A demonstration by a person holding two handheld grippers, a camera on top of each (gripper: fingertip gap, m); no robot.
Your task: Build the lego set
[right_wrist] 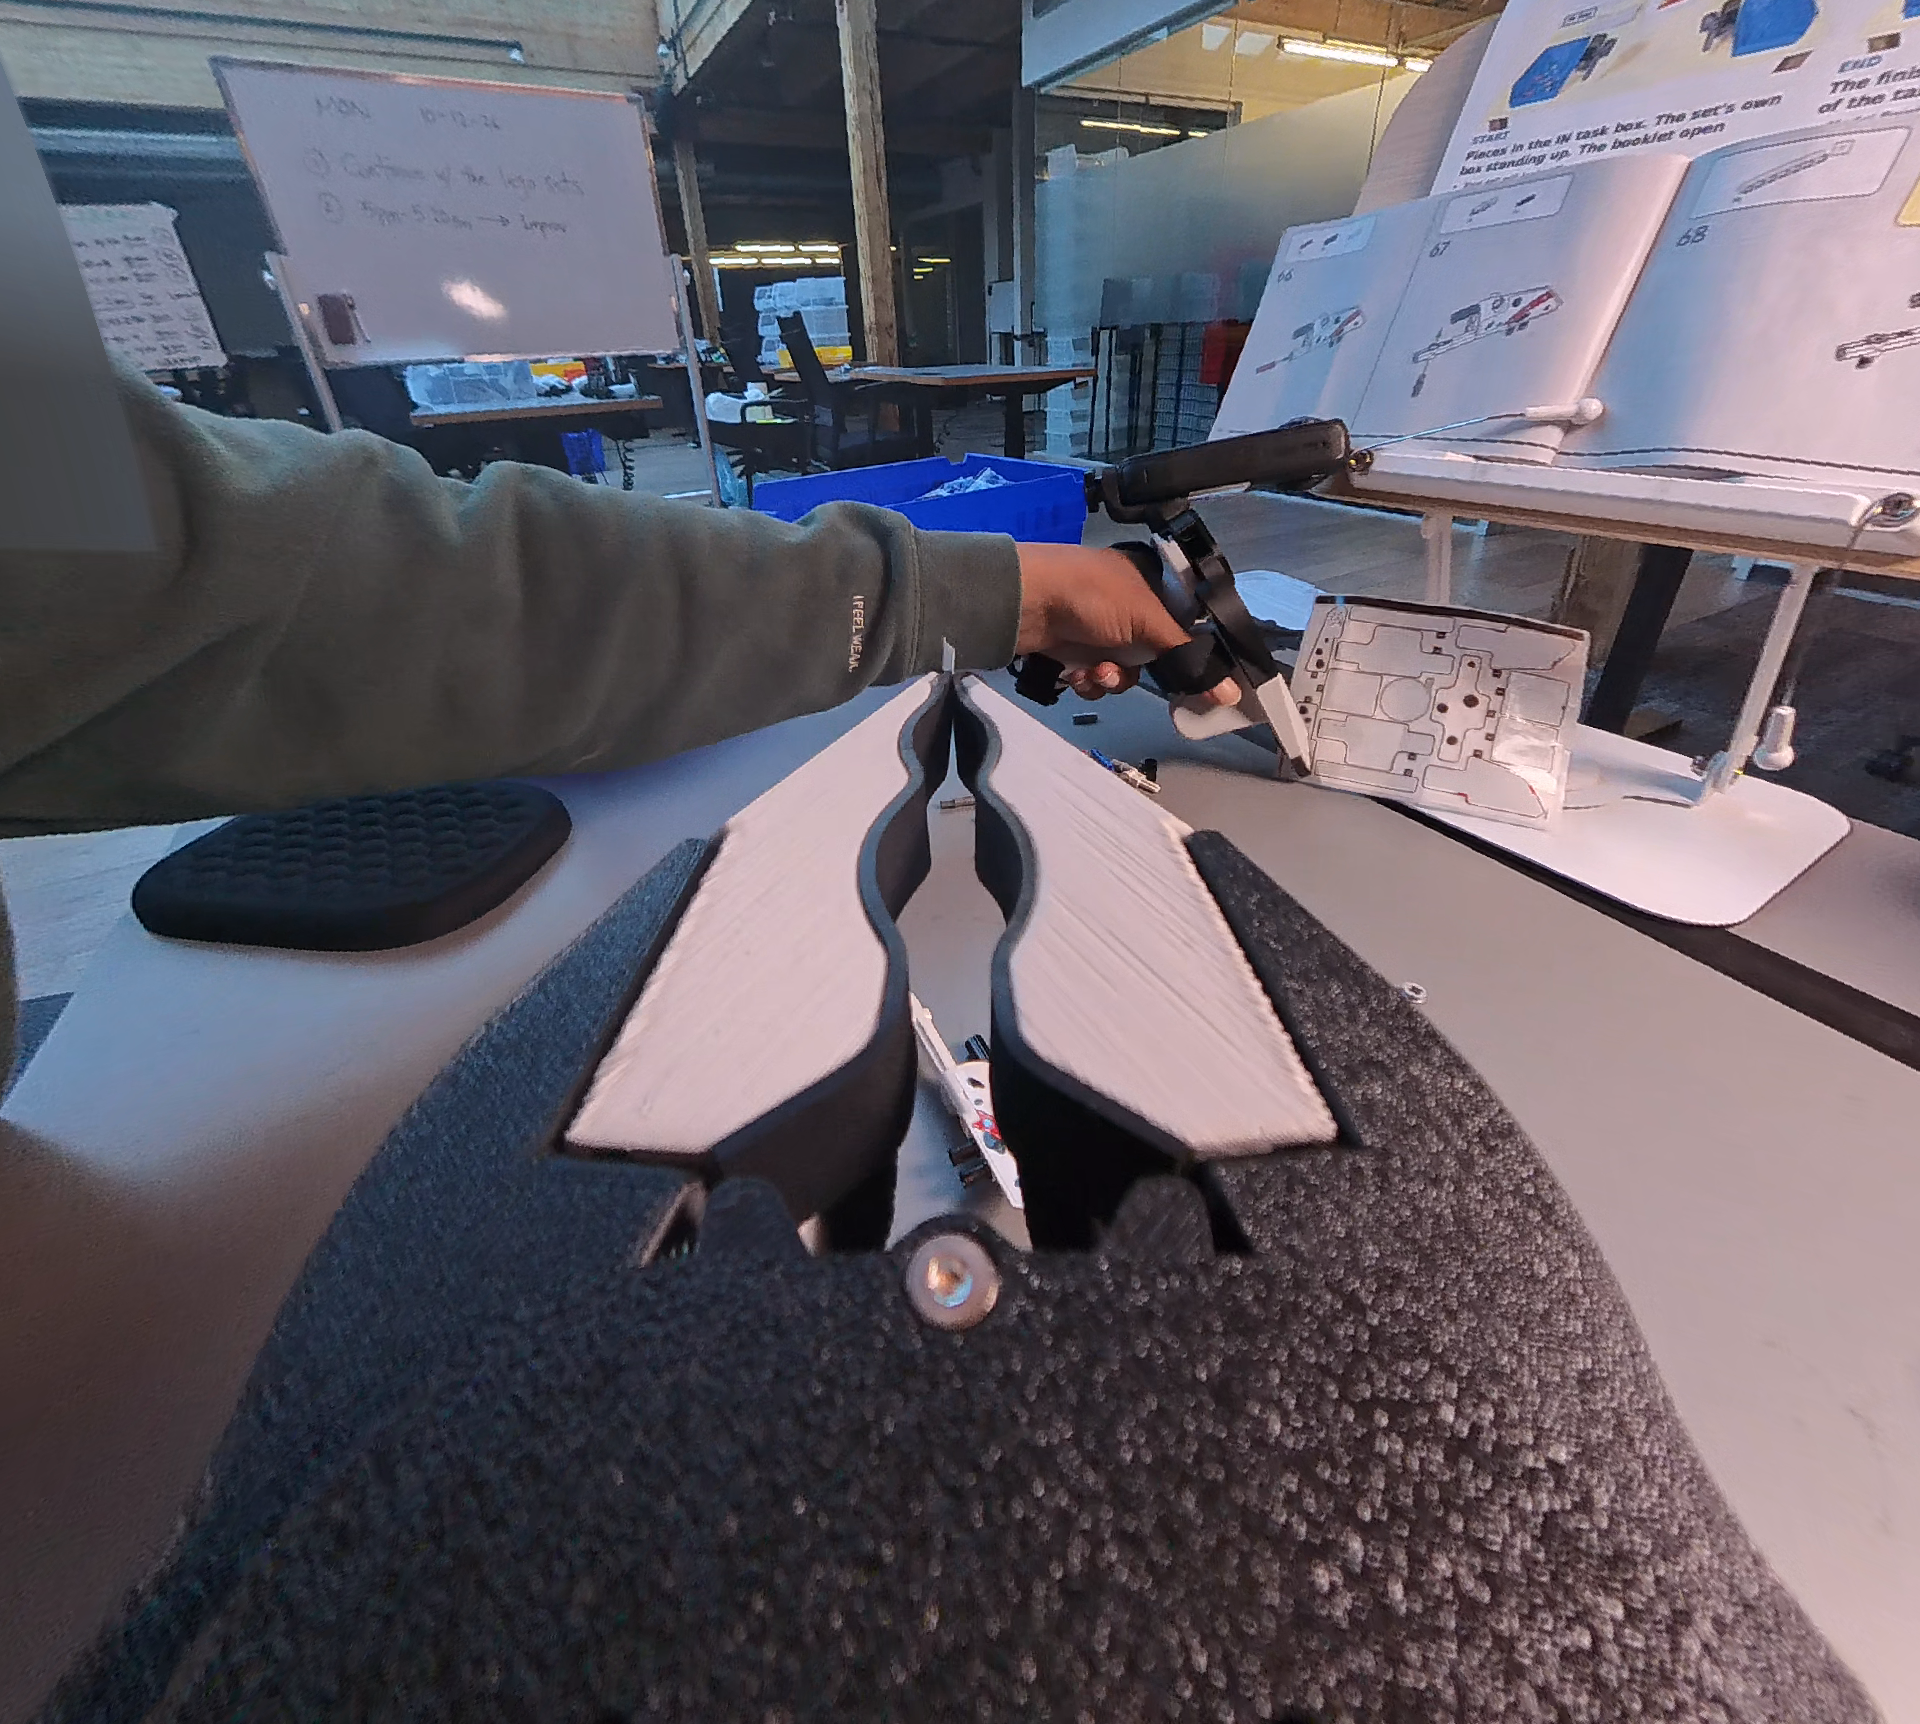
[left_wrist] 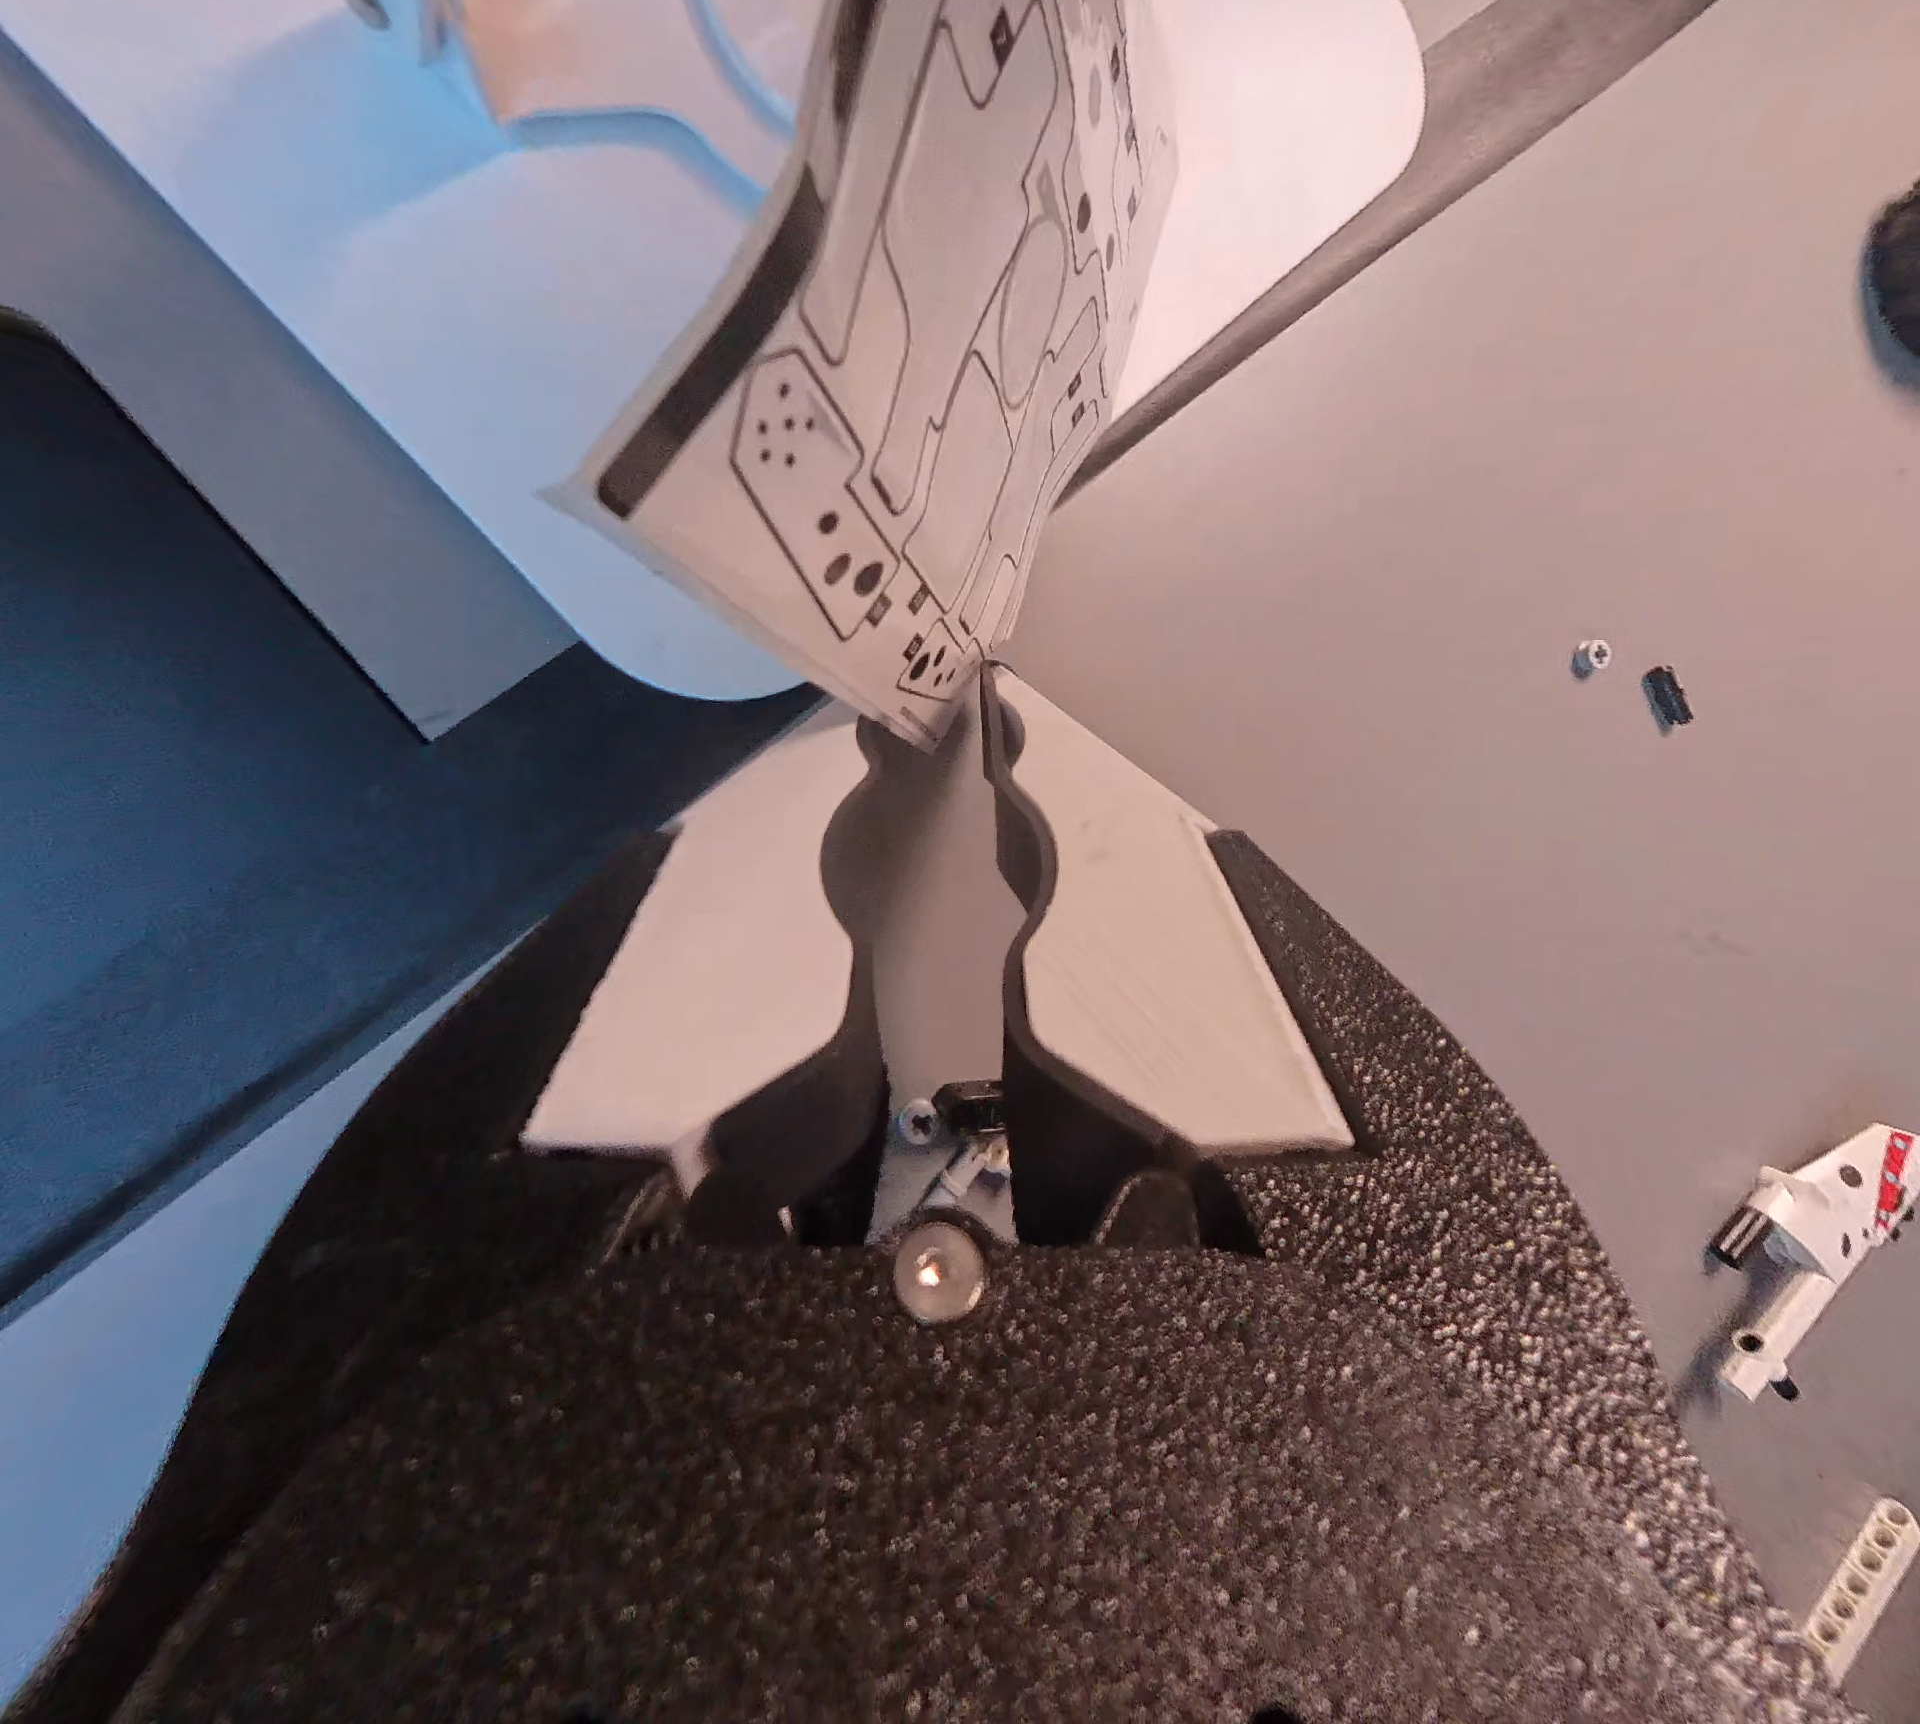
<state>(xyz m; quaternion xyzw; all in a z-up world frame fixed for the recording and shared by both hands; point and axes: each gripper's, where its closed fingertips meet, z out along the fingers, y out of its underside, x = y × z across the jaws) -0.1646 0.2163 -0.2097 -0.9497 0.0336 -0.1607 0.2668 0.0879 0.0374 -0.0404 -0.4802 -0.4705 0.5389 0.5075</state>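
Note:
My left gripper [left_wrist: 971, 687] is shut on the lower corner of a sticker sheet [left_wrist: 935, 303] printed with grey outlines, and holds it upright above the grey table. The right wrist view shows that gripper [right_wrist: 1291, 760] and the sheet [right_wrist: 1444, 718] farther off, in front of the stand. My right gripper [right_wrist: 951, 687] is shut, and a thin white sliver [right_wrist: 948, 654] sticks up from its tips. A white lego assembly with red marks [left_wrist: 1808, 1227] lies on the table to the right. It also shows between the right fingers [right_wrist: 971, 1113].
An open instruction booklet [right_wrist: 1507, 324] rests on a white stand with a flat base [right_wrist: 1662, 853]. Small loose parts [left_wrist: 1590, 656] and a white beam [left_wrist: 1870, 1570] lie on the table. A black pad [right_wrist: 353, 864] lies at the left, a blue bin [right_wrist: 935, 500] behind. A sleeved arm [right_wrist: 520, 594] crosses the view. My hands' fingertips stand some 35 cm from each other. The white beam [left_wrist: 1870, 1570] is closer to my right gripper, around 20 cm from its tips; the left tips are 35 cm off.

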